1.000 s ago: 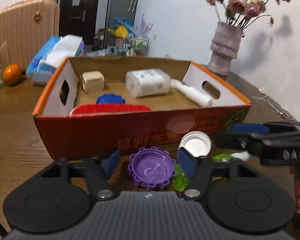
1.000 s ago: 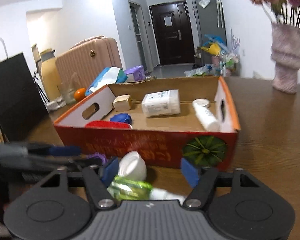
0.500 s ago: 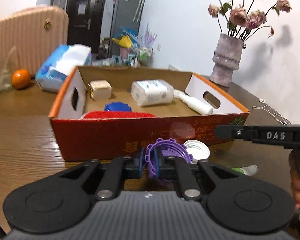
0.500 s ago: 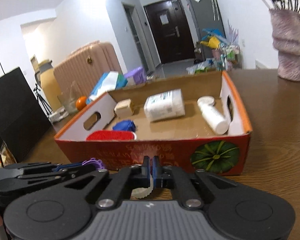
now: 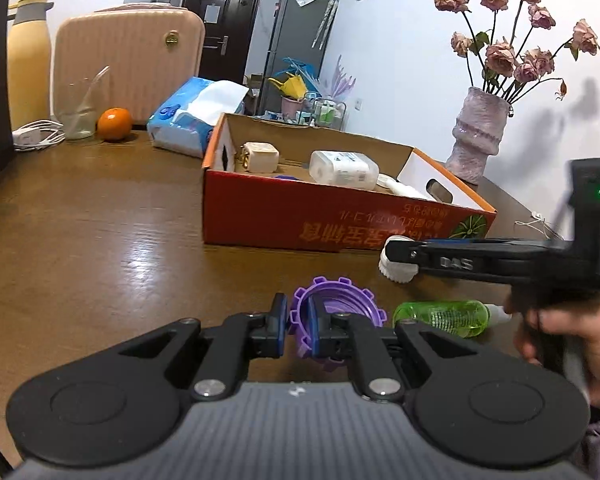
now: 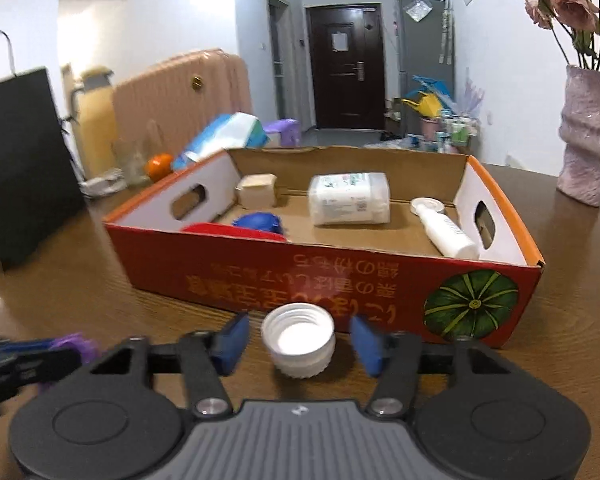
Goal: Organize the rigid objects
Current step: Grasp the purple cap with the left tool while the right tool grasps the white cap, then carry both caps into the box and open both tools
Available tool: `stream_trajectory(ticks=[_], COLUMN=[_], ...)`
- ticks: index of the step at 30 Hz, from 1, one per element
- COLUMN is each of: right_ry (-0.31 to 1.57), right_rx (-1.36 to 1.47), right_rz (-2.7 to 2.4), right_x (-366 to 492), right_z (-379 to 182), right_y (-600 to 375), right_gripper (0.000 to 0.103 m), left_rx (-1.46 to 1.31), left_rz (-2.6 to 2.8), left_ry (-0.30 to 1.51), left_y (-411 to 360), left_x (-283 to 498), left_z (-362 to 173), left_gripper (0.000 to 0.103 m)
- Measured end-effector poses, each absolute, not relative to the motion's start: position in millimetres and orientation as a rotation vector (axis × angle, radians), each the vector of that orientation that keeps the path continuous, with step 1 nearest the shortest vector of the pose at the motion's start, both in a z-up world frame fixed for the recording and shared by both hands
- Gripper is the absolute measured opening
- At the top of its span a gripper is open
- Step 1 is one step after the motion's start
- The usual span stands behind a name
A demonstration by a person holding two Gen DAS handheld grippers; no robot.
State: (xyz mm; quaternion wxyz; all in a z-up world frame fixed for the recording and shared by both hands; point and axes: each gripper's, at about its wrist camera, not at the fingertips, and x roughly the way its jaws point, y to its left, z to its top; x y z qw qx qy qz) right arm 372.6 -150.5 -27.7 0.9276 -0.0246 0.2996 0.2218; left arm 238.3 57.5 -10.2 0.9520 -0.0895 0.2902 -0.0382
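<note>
My left gripper (image 5: 299, 329) is shut on the rim of a purple toothed lid (image 5: 340, 312), held near the table in front of the red cardboard box (image 5: 332, 224). My right gripper (image 6: 298, 340) is open around a white ribbed cap (image 6: 299, 340) that sits between its blue pads, close to the box's front wall (image 6: 300, 280). The white cap also shows in the left wrist view (image 5: 396, 268) at the right gripper's tip. A green bottle (image 5: 444, 317) lies on the table below the right gripper. The box holds a white bottle (image 6: 350, 198), a white tube (image 6: 444, 232), a beige cube (image 6: 257, 190), a blue lid (image 6: 258, 222) and a red lid (image 6: 220, 229).
A pink vase with dried roses (image 5: 478, 136) stands right of the box. A tissue pack (image 5: 196, 120), an orange (image 5: 114, 119), a clear cup (image 5: 85, 108) and a pink suitcase (image 5: 128, 64) are behind on the left. A black bag (image 6: 20, 160) stands at far left.
My left gripper shut on the purple lid and pulled back from the box. My right gripper shut half a second ago and now stands open around the white cap.
</note>
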Motion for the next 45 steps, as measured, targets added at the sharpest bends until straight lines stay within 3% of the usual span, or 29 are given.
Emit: stream_trajectory(ticks=[12, 18, 31, 39, 45], right_ry=[0.571, 0.574, 0.492, 0.46, 0.465], right_rx=[0.026, 0.241, 0.173, 0.133, 0.105], right_rz=[0.418, 0.449, 0.363, 0.387, 0.483], right_x=[361, 349, 275, 309, 387], right_z=[-17, -9, -6, 9, 26], right_y=[-173, -218, -245, -229, -172], right_gripper=[0.04, 0.04, 0.04, 0.04, 0.04], left_rx=[-0.167, -0.155, -0.122, -0.075, 0.018], left_rz=[-0.112, -0.129, -0.148, -0.111, -0.023], left_ry=[0.561, 0.556, 0.522, 0.458, 0.531], left_y=[52, 40, 22, 42, 61], left_x=[228, 225, 235, 307, 401], left_z=[-2, 1, 11, 40, 38], left_gripper=[0.012, 0.012, 0.012, 0.012, 0.012])
